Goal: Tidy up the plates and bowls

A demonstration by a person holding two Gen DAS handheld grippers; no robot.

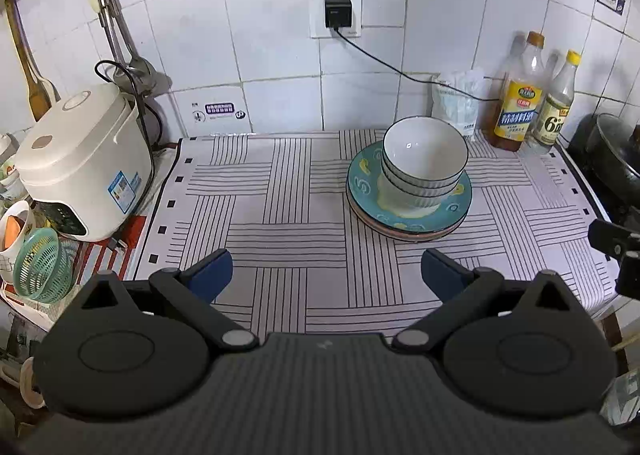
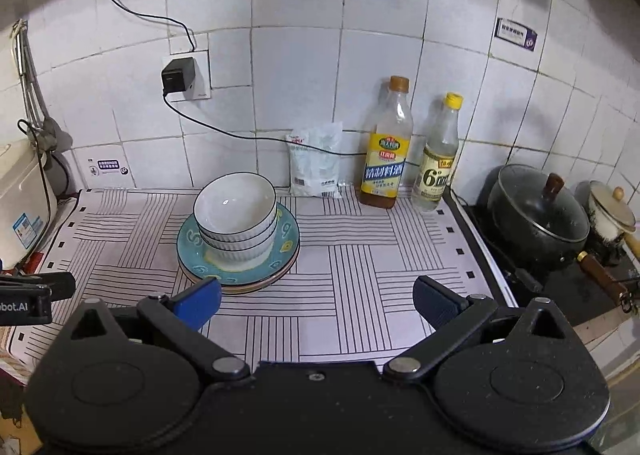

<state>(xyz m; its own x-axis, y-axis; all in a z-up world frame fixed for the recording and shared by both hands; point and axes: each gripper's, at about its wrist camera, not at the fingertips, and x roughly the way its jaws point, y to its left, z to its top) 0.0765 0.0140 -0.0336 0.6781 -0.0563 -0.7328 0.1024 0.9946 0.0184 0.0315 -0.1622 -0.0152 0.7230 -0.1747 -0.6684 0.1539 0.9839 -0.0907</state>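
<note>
Nearest the cameras, the left hand-held gripper [image 1: 326, 275] hangs over the front of the table [image 1: 280, 215] with its blue fingers spread wide and nothing between them. The right hand-held gripper [image 2: 316, 303] is likewise spread and empty, just in front of the dishes. Beyond them, on the striped cloth [image 2: 360, 267], the bowls [image 2: 236, 215] sit nested in one pile, three by the look of the rims, and that pile rests on the plates [image 2: 280, 251], a teal one on top of at least one more. Further back against the tiled wall stand a white bag [image 2: 316, 163] and two bottles [image 2: 386, 151]; a rice cooker [image 1: 80, 163] is at the left and a black pot [image 2: 536, 215] at the right.

The sorting looks complete or nearly so: everything is already gathered in one stack. If anything is left, it is likely a check or a nudge to centre the bowls, which calls for a gentle approach, since the pile could tip.
</note>
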